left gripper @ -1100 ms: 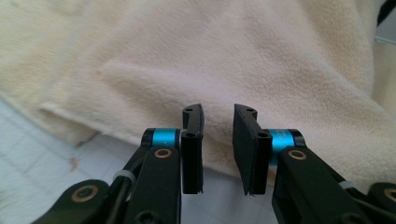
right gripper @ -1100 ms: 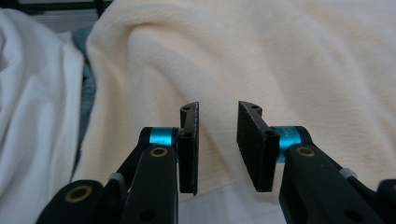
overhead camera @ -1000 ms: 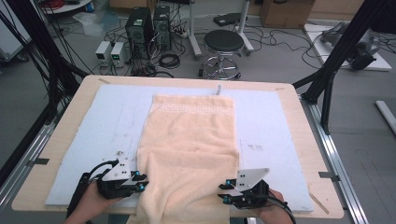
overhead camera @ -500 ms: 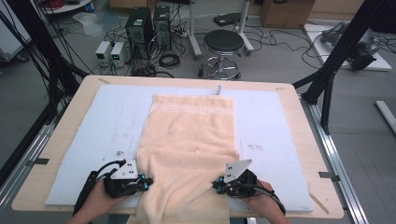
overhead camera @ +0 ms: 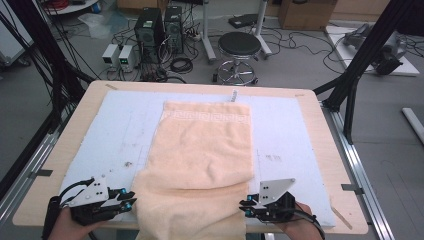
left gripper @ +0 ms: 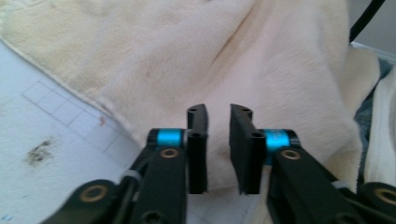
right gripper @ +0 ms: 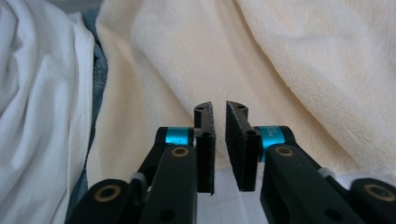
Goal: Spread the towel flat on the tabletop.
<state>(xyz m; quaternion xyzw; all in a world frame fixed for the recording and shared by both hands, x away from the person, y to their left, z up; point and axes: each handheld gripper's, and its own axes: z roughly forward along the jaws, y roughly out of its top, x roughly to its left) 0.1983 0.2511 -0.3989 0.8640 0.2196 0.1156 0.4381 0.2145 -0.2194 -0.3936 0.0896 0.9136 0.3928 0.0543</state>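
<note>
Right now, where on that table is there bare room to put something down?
Two free strips of the pale blue mat flank the peach terry towel, left and right. The near edge is crowded: the left claw and right claw sit at the towel's corners.

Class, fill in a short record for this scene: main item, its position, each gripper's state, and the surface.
Main item: peach towel
Position: lies lengthwise on the table, near end draped over the front edge, patterned band at the far end
Left gripper: open, at the towel's left edge
Right gripper: jaws slightly apart, at the towel's right edge
Surface: pale blue mat on wooden table
</note>
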